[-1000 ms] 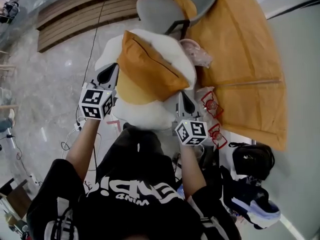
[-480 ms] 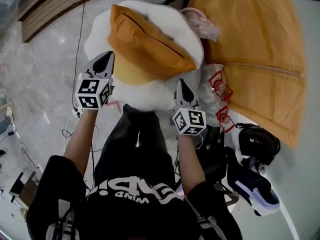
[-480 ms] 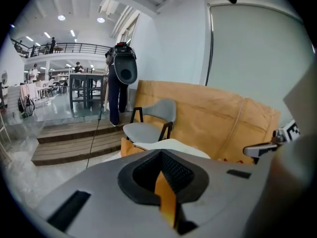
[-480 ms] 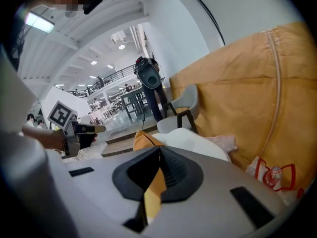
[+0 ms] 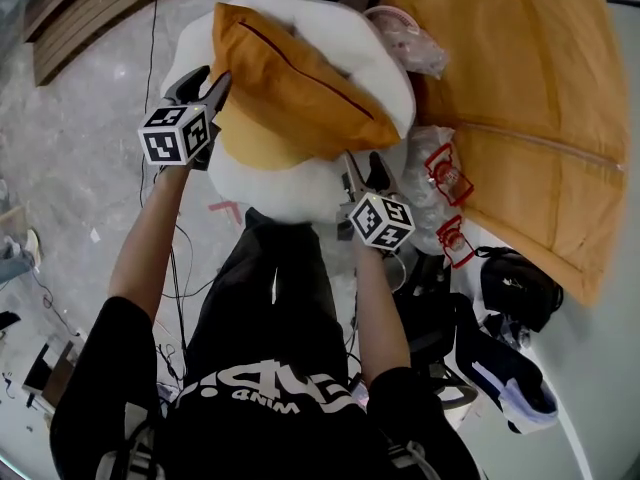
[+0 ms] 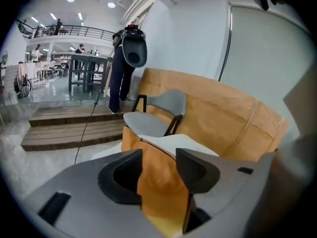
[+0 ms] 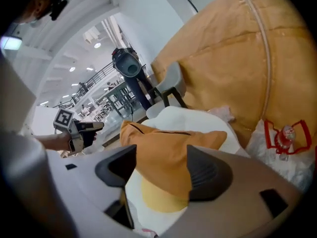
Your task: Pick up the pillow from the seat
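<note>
Left gripper (image 5: 208, 78) and right gripper (image 5: 362, 170) with jaws apart, just opened, flanking orange pillow (image 5: 300, 88) on white seat (image 5: 280, 196); pillow showing between each pair, unclamped

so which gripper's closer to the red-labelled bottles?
Right. The right gripper is near the red-labelled bottles, at the orange pillow's near corner; the left gripper is across the pillow. Both pairs of jaws have just been opening, pillow ahead between them, ungripped.
</note>
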Tool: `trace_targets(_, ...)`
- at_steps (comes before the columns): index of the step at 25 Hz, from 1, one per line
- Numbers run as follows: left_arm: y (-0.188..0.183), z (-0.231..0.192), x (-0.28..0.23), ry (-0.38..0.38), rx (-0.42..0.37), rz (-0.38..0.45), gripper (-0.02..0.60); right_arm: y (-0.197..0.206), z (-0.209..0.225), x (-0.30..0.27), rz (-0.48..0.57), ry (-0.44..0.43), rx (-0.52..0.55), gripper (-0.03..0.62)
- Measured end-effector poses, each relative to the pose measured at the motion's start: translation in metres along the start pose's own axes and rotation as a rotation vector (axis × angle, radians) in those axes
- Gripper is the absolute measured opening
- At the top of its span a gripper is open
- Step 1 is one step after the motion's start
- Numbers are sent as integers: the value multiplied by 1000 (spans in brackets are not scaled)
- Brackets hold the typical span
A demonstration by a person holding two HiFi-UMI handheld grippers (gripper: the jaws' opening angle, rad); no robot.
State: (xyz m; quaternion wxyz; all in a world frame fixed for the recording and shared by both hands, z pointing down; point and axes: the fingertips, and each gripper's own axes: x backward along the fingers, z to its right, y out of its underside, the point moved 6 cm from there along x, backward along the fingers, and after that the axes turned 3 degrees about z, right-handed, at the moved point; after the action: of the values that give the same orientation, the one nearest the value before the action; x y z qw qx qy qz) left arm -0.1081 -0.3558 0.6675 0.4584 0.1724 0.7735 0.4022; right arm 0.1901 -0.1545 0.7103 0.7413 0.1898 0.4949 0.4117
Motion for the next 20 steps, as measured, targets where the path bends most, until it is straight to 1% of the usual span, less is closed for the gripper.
trace_targets(2,3,-16,-21,-20,11,-20,264,9,13,-14,-8,23,-59,331)
trace_targets(4,10,-33,-43,-49,22,-38,344,18,30,-26,-16,68,-129,370)
trace_targets(7,22,-53,-69,-65,54,-75,359,30,49,-41,-39,113,-176,380)
trace_targets(10,37,-65,-94,-63,107,-98,359,32,55,-55,-44,113,-181,380)
trace_targets(12,46,-70,-109,-44,137,-102,359,32,56,-62,-35,121,-188,380)
trace_targets(15,50,-75,-121,-57,169,-93,359,35,58,-66,-26,136,-186,379)
trace_targets(18,53,-78,-128,-67,173,-89,359,38,62,-67,-26,149,-160,379)
trace_targets(20,55,-78,-131,-55,175,-91,355,40,65,-69,-29,157,-147,377)
